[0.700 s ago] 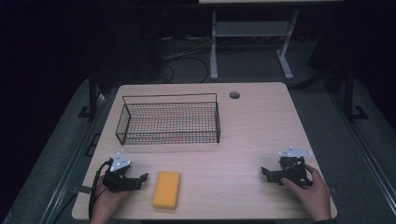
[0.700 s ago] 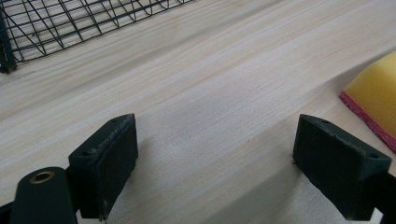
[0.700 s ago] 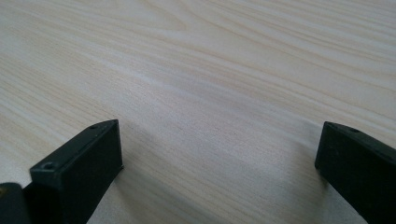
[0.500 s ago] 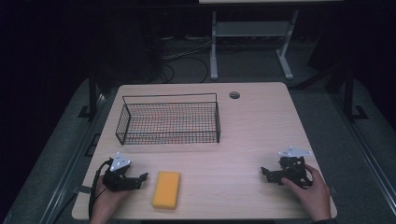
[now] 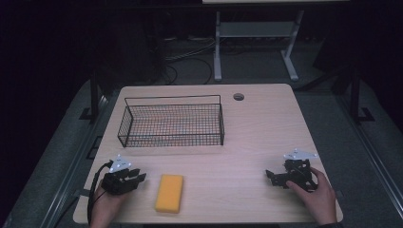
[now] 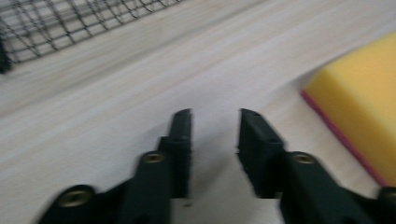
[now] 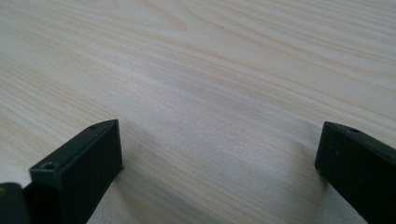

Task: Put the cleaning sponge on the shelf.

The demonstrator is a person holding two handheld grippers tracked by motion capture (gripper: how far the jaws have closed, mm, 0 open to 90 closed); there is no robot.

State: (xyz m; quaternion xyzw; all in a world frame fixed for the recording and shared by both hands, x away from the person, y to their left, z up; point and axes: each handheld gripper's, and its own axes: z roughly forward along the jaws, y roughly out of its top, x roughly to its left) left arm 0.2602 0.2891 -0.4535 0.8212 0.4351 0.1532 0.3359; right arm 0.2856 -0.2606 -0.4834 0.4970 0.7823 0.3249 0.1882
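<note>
L gripper (image 6: 212, 140): jaws a bit apart, w/ a small gap and nothing in it, low over the table (image 5: 266, 128). In the left gripper view the sponge (image 6: 359, 102) sits at the right edge, just beside the right-hand jaw, not touching. It's yellow w/ a pink strip at the bottom. The basket (image 6: 70, 23) mesh is at upper left of that view.

R gripper (image 7: 217, 163): jaws spread wide, bare wood btwn them.

High view: L gripper (image 5: 138, 179) at lower left, sponge (image 5: 169, 193) just to its right. R gripper (image 5: 271, 176) at lower right, well apart from the sponge. Basket (image 5: 173, 125) sits upper left of centre, near the far edge of the table. A hand (image 5: 317, 197) holds the R gripper.
</note>
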